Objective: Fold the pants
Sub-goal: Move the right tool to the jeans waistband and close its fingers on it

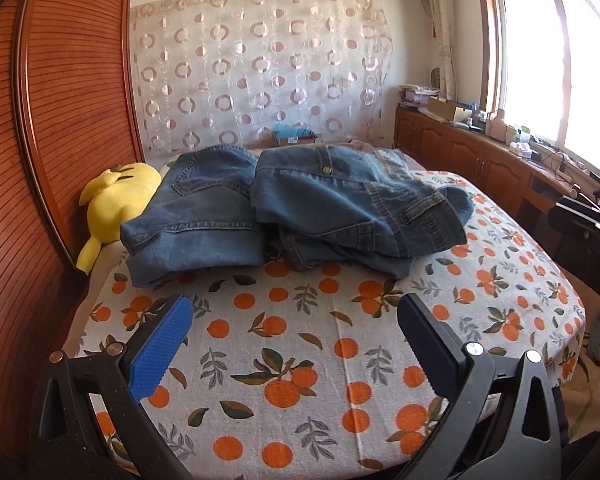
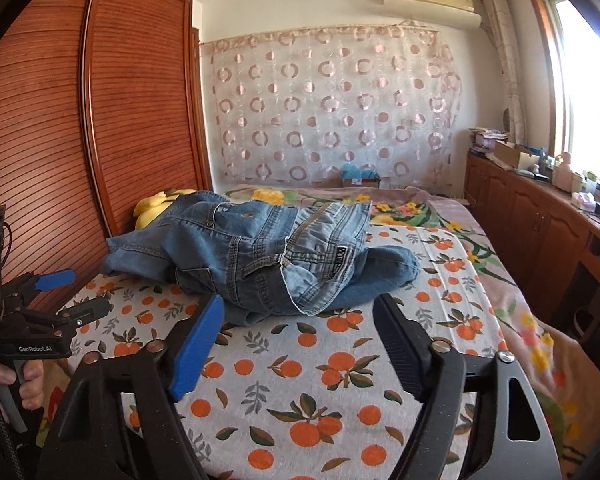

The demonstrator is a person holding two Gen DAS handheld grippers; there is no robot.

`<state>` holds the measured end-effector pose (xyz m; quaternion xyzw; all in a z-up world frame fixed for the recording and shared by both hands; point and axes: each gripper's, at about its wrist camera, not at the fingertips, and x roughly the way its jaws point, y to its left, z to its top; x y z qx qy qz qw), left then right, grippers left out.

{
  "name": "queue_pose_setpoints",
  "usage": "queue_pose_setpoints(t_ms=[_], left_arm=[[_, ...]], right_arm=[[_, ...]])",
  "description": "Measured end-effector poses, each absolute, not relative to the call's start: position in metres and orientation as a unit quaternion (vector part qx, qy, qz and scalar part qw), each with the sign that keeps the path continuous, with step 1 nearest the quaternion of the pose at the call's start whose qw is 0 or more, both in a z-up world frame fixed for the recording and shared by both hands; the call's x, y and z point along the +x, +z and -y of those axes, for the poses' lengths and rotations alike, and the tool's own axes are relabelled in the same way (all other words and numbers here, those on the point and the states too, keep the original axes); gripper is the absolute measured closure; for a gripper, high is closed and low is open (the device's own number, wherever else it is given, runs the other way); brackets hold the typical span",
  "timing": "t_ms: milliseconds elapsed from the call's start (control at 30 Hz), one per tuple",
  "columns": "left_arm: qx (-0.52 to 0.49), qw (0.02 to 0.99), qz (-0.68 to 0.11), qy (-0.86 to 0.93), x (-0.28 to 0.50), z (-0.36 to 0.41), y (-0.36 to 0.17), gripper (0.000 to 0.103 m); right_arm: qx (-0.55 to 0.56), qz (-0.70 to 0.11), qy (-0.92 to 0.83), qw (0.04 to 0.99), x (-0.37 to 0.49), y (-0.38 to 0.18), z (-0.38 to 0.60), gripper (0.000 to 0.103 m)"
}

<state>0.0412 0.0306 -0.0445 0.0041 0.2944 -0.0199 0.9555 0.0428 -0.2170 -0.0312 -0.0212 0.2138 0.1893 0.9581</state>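
Note:
Blue denim pants lie crumpled in a heap on the orange-print bed sheet. A second, folded pair of jeans lies to their left. The heap also shows in the right wrist view. My left gripper is open and empty, hovering over the sheet just in front of the jeans. My right gripper is open and empty, close to the near edge of the heap. The left gripper also shows in the right wrist view, at the bed's left side.
A yellow plush toy lies against the wooden wardrobe at the bed's left. A wooden cabinet cluttered with items runs under the window at right. A floral blanket covers the far right of the bed.

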Motion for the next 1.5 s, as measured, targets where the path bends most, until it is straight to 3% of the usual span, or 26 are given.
queue_pose_setpoints(t_ms=[300, 567, 600, 633, 700, 833, 1000, 1167, 1400, 1500], left_arm=[[0.002, 0.947, -0.321, -0.031, 0.058, -0.048, -0.059, 0.001], [0.001, 0.943, -0.331, -0.022, 0.062, -0.059, -0.064, 0.001], [0.001, 0.943, -0.332, -0.022, 0.062, -0.06, -0.065, 0.001], [0.002, 0.942, -0.334, -0.023, 0.062, -0.06, -0.066, 0.001], [0.0, 0.941, -0.337, -0.024, 0.063, -0.059, -0.066, 0.001], [-0.004, 0.941, -0.337, -0.033, 0.064, -0.054, -0.062, 0.001], [0.004, 0.946, -0.321, -0.05, 0.067, -0.039, -0.046, 0.001], [0.008, 0.947, -0.315, -0.061, 0.075, -0.026, -0.039, 0.001], [0.014, 0.945, -0.322, -0.062, 0.084, -0.021, -0.041, 0.001], [0.011, 0.944, -0.322, -0.062, 0.087, -0.022, -0.04, 0.001]], right_arm=[[-0.032, -0.265, 0.25, 0.931, 0.102, -0.028, 0.201, 0.047], [0.006, -0.326, 0.268, 0.907, 0.151, -0.035, 0.207, 0.048], [0.014, -0.332, 0.269, 0.904, 0.154, -0.036, 0.209, 0.056], [0.02, -0.339, 0.274, 0.9, 0.156, -0.036, 0.213, 0.074], [0.023, -0.344, 0.283, 0.895, 0.155, -0.033, 0.222, 0.097], [0.036, -0.327, 0.321, 0.888, 0.135, -0.019, 0.24, 0.102], [0.022, -0.289, 0.33, 0.898, 0.091, -0.007, 0.259, 0.103], [0.003, -0.284, 0.284, 0.916, 0.102, -0.011, 0.274, 0.099], [-0.004, -0.295, 0.276, 0.915, 0.127, -0.023, 0.257, 0.06], [-0.009, -0.301, 0.289, 0.909, 0.139, -0.022, 0.244, 0.054]])
